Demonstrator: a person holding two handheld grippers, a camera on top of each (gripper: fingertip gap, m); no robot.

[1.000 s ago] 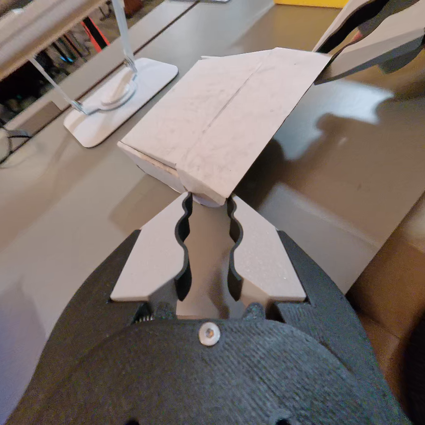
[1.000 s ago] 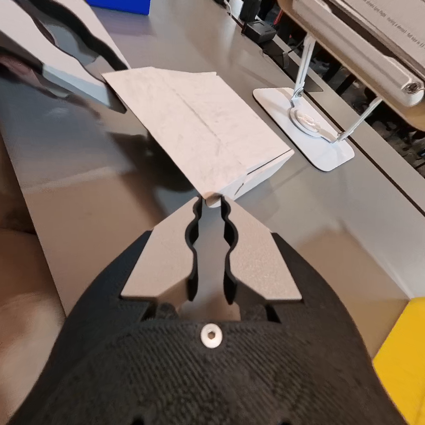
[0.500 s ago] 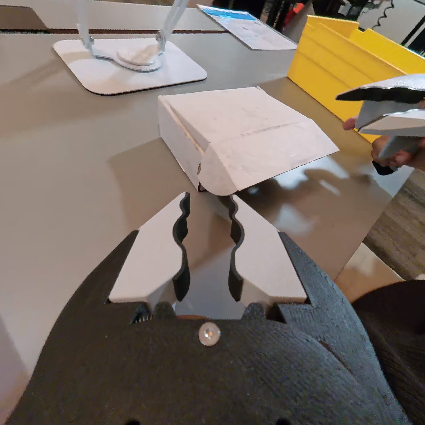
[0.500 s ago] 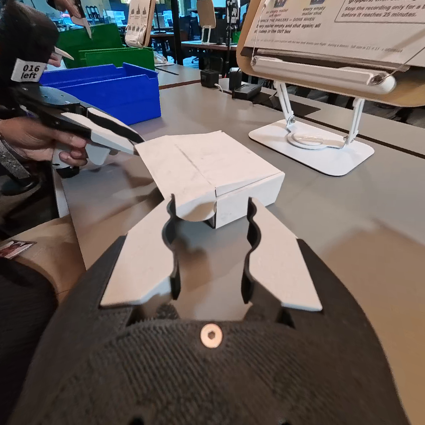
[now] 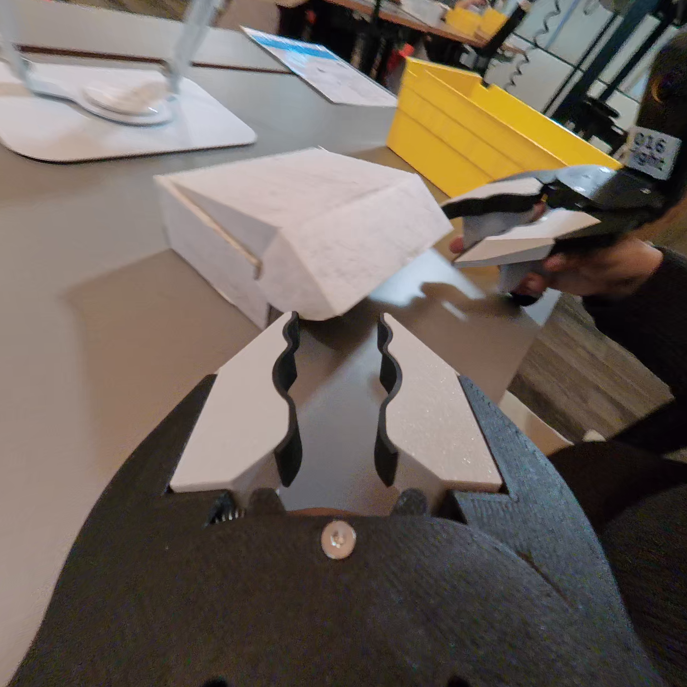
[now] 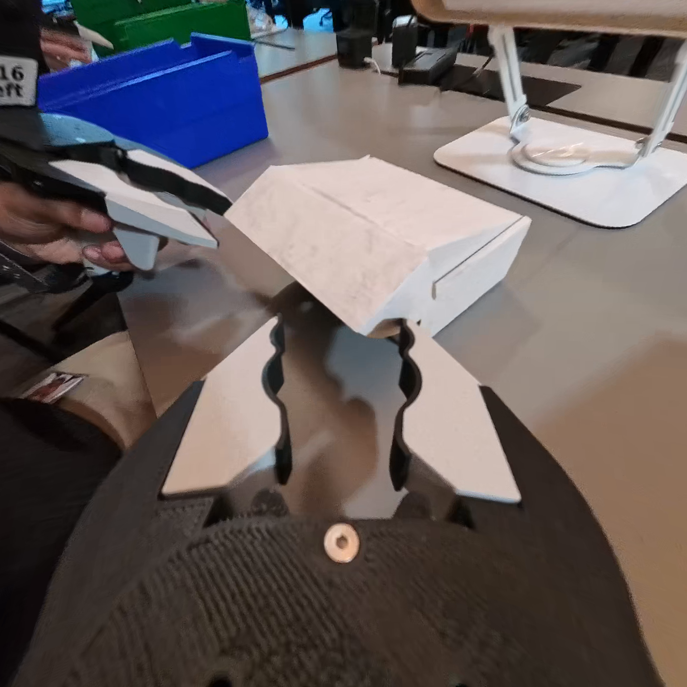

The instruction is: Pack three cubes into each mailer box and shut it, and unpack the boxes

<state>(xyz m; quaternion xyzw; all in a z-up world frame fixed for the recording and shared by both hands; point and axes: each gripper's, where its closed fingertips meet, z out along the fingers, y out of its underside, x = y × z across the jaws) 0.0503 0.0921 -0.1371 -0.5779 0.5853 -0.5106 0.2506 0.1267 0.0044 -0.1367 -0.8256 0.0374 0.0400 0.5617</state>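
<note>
Left wrist view: left gripper (image 5: pixel 338 321) agape, empty, at mailer box (image 5: pixel 297 223) flap; right gripper (image 6: pixel 340 329) likewise.

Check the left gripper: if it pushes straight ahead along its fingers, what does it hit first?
Most likely the rounded corner of the front flap on the white mailer box. The open left gripper points right at it, with the flap edge hanging just past its fingertips; the exact gap is hard to judge.

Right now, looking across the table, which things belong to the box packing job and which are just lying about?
Belongs to the job:
white mailer box, front flap sticking out, not tucked in
left gripper, open
right gripper, open
yellow bin
blue bin

Just lying about:
white stand base
printed sheet
green bins
</note>
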